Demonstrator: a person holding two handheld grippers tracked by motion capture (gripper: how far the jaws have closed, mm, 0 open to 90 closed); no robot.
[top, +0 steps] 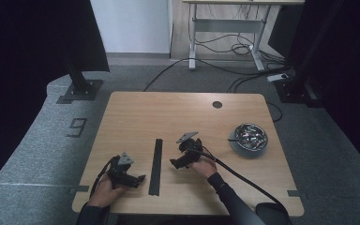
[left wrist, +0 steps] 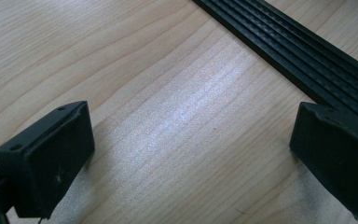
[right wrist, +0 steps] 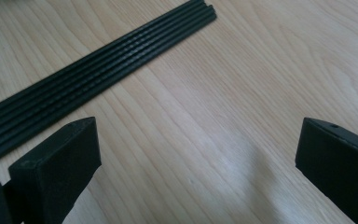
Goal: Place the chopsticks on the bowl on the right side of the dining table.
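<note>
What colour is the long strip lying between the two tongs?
Black, with lengthwise ribs; the strip shows best in the right gripper view.

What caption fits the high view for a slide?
Two hand-held grippers, left gripper and right gripper, both open, flank a black ribbed strip on a wooden table.

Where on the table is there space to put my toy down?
The big far half of the table, beyond the black strip and left of the bowl, is bare. The near edge is crowded: the left gripper and right gripper sit either side of the strip.
</note>
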